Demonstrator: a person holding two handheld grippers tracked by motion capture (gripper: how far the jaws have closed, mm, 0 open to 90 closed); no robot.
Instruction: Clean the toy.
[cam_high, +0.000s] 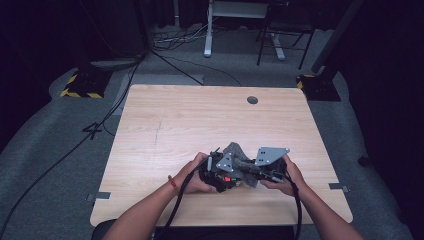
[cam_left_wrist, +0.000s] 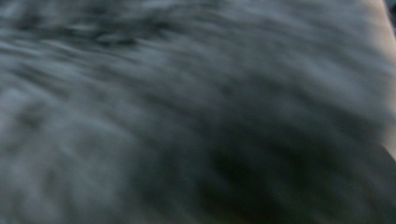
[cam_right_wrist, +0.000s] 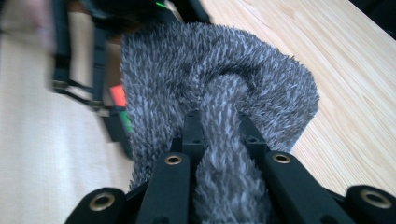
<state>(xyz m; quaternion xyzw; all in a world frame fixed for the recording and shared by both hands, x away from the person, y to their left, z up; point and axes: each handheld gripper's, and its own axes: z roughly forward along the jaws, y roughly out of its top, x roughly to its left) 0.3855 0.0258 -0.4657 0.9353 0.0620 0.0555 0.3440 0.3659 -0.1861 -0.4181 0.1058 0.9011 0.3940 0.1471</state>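
A grey fuzzy cloth (cam_high: 239, 156) sits bunched near the front middle of the wooden table (cam_high: 200, 120), between the person's two hands. My right gripper (cam_high: 254, 172) comes at it from the right. In the right gripper view its black jaws (cam_right_wrist: 219, 123) are shut on a rolled fold of the cloth (cam_right_wrist: 224, 84). My left gripper (cam_high: 234, 176) meets the cloth from the left, and its body with red and green lights (cam_right_wrist: 109, 105) shows beyond the cloth. In the left gripper view, blurred cloth (cam_left_wrist: 187, 112) lies against the camera and hides the jaws.
A round cable hole (cam_high: 252, 100) sits at the table's far edge. Both gripper cables trail off the front edge. Beyond the table lie floor cables, a desk frame (cam_high: 207, 30) and two yellow-black striped bases (cam_high: 80, 86) (cam_high: 312, 82).
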